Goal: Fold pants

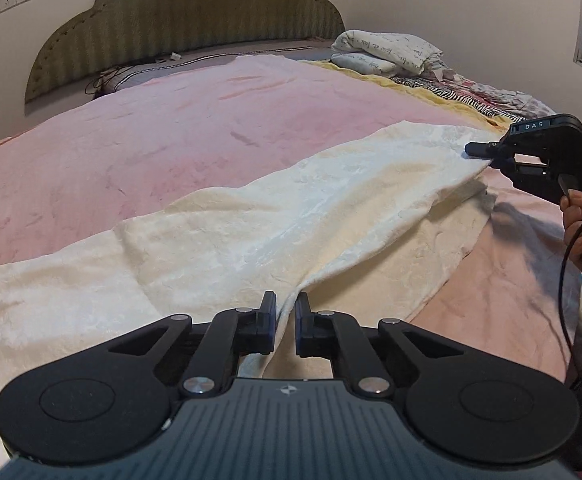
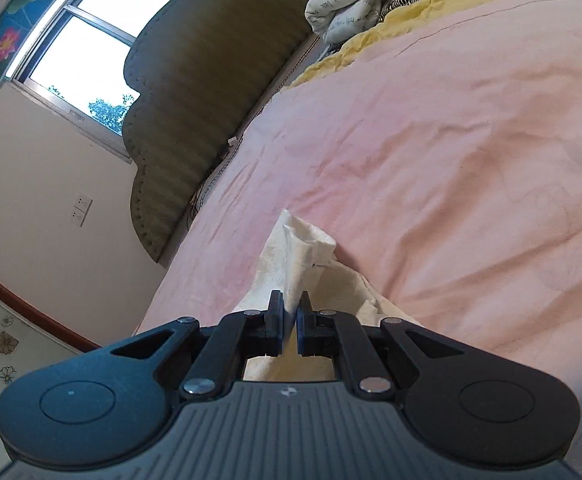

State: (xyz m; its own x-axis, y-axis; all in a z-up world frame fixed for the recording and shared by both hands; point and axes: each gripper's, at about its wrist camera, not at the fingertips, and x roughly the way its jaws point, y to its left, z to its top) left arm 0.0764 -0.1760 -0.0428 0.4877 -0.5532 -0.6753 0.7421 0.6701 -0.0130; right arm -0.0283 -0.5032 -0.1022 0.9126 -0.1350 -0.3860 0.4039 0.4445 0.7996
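Your left gripper [image 1: 285,304] sat at the bottom centre of the frame, its jaws pinched on a fold of the cream pants [image 1: 251,216]. The fabric ran from lower left up toward the right edge, where your right gripper [image 1: 476,149] clamped its far end, lifted off the pink bedspread [image 1: 151,132]. Your hand [image 1: 577,224] showed below it. A padded headboard [image 1: 187,16] filled the upper left, folded bedding [image 1: 387,50] the upper right.

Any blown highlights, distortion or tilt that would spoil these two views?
Left wrist: strong fisheye bends the bed into a dome; white pants keep their texture; corners vignette dark. Right wrist: window is blown out white; the picture is rolled so the headboard slants; pants sharp.
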